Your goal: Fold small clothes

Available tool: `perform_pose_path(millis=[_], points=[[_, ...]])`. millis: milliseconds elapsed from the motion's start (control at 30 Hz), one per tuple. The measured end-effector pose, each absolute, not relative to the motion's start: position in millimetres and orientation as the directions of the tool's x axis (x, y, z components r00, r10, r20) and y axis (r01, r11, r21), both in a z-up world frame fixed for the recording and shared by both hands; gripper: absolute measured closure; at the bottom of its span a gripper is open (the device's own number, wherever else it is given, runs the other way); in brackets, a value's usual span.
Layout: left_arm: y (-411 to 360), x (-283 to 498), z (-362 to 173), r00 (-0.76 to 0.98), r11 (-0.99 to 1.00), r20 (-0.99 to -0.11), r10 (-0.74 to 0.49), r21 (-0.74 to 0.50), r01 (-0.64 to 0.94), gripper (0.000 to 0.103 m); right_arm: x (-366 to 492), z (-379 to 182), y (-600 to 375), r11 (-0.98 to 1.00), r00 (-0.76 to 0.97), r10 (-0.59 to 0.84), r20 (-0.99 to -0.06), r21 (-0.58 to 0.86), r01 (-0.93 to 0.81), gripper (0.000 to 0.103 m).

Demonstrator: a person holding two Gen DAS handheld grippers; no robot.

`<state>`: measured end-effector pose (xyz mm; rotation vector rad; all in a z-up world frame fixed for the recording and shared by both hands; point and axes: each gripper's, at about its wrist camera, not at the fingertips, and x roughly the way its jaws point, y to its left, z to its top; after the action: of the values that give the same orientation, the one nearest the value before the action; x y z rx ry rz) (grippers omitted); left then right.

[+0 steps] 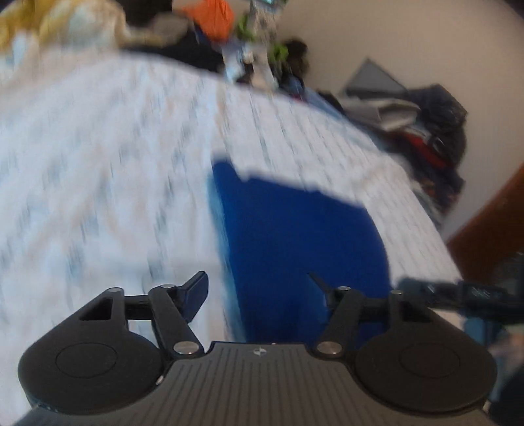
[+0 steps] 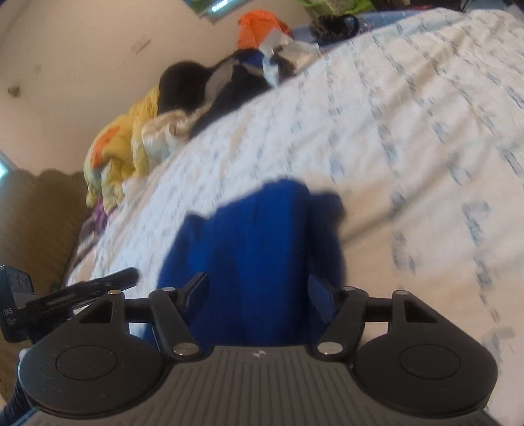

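We've both grippers, left (image 1: 258,288) & right (image 2: 258,291), open w/ nothing gripped; blue garment (image 2: 262,249) may bunch if we grab unevenly.

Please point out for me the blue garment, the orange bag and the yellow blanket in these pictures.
blue garment (image 2: 258,249): right wrist view, middle of the cloth.
orange bag (image 2: 258,24): right wrist view, its upper front.
yellow blanket (image 2: 131,154): right wrist view, middle of the crumpled heap.

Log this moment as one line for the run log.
left gripper: open, empty | right gripper: open, empty | blue garment: on bedspread, not gripped
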<state>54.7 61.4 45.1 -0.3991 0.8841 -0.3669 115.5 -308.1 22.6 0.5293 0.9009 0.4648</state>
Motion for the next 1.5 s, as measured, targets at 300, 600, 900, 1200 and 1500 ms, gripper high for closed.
perform_pose_path(millis=[300, 600, 900, 1200, 1500], points=[[38.5, 31.1, 37.5, 0.519, 0.882, -0.725, -0.452, -0.452, 0.137, 0.092, 87.6, 10.0, -294.3, 0.769, 0.455, 0.62, -0.64, 0.611, -0.188, 0.087], [23.6, -18.5, 67.3, 0.682, 0.937, -0.651, -0.332, -0.145, 0.317, 0.041, 67.3, 16.2, -313.9, 0.738, 0.508, 0.626, -0.591, 0.66, -0.142, 0.072], [-20.4, -43.1, 44.1, 0.736, 0.898, -0.627, -0.256, 0.128, 0.422, 0.024, 75.4, 26.0, -291.4, 0.723, 0.388, 0.675, -0.627, 0.666, -0.182, 0.066], [-19.1, -31.3, 40.4, 0.728, 0.913, -0.634, -0.261, 0.083, 0.4, 0.017, 79.1, 10.1, -277.5, 0.755, 0.366, 0.648, -0.668, 0.627, -0.194, 0.064], [3.3, -35.8, 47.2, 0.73, 0.918, -0.615, -0.297, 0.025, 0.395, 0.007, 78.3, 19.9, -299.1, 0.864, 0.413, 0.503, -0.759, 0.447, -0.23, 0.096]])
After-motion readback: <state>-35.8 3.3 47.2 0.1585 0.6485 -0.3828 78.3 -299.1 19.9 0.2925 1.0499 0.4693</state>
